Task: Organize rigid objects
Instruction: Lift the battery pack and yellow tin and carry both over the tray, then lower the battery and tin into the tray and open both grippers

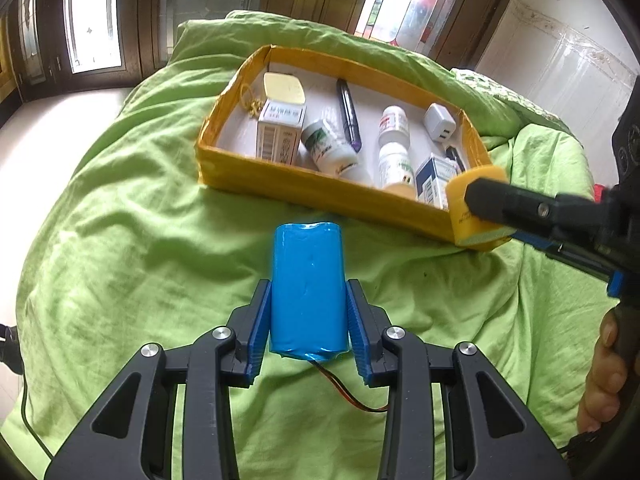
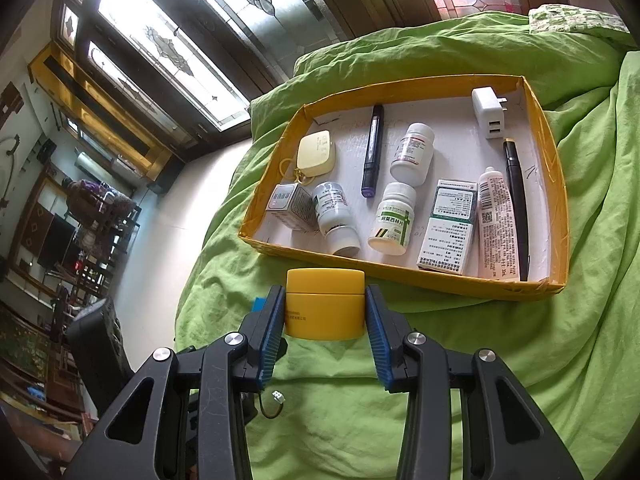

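Both clamped: left gripper [image 1: 308, 304] on battery [image 1: 307, 288], right gripper [image 2: 325, 316] on jar [image 2: 325, 304]. Lift over tray [image 2: 400, 270] wall (lower centre), then release into bare gaps.

In your right wrist view, the tray [image 2: 404, 276] rests on the bedspread [image 2: 520, 360], with the jar [image 2: 325, 304] just before its near wall. Inside the tray, the charger [image 2: 489, 112] lies at the far right corner, the two pens [image 2: 373, 150] lie lengthwise, and the bottles [image 2: 394, 220] lie between them. In your left wrist view, the battery pack [image 1: 307, 292] sits before the tray, left of the jar.
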Available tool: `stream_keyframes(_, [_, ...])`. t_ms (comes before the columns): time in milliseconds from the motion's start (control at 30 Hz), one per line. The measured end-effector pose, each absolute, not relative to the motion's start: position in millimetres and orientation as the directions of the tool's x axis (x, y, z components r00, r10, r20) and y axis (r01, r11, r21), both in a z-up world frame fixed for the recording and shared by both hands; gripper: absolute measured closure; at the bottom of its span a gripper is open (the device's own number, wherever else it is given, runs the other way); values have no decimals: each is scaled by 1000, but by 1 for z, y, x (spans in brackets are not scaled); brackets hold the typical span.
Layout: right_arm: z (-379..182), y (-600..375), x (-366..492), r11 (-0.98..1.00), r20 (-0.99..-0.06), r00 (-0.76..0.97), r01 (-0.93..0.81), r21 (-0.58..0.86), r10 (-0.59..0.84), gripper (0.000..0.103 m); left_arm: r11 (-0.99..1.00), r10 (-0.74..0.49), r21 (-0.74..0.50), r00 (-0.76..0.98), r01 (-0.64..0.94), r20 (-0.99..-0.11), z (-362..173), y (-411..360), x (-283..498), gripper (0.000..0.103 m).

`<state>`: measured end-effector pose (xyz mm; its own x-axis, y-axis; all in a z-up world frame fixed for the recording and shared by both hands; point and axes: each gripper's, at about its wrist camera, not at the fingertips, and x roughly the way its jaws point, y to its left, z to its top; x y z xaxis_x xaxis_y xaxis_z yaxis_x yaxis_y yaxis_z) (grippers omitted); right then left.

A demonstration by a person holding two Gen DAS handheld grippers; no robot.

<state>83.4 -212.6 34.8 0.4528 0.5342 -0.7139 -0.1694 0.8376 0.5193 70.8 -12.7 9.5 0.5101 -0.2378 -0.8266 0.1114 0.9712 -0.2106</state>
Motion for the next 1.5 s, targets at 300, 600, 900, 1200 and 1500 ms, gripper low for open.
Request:
stream_keyframes(300, [38, -216, 84, 837, -707, 466, -164, 522, 532, 67, 970, -243, -205, 541, 132, -805, 30, -19, 89, 70])
stream_keyframes(600, [44, -230, 87, 836, -692, 501, -137, 531, 521, 67, 968, -249, -197, 561, 154, -790, 46, -25, 101, 70])
stream_keyframes(900, [55, -262, 95, 838, -670, 565, -74, 540, 481, 67, 969, -247, -183, 571, 168, -783, 53, -32, 121, 70])
stream_keyframes(1200, [49, -282, 101, 835, -679, 581, -4, 550, 450, 67, 967, -248, -161, 570, 199, -784, 54, -46, 147, 70])
stream_keyframes(1500, [37, -286, 118, 831, -700, 569, 49, 553, 432, 67, 965, -249, -151, 558, 217, -792, 47, -59, 184, 70])
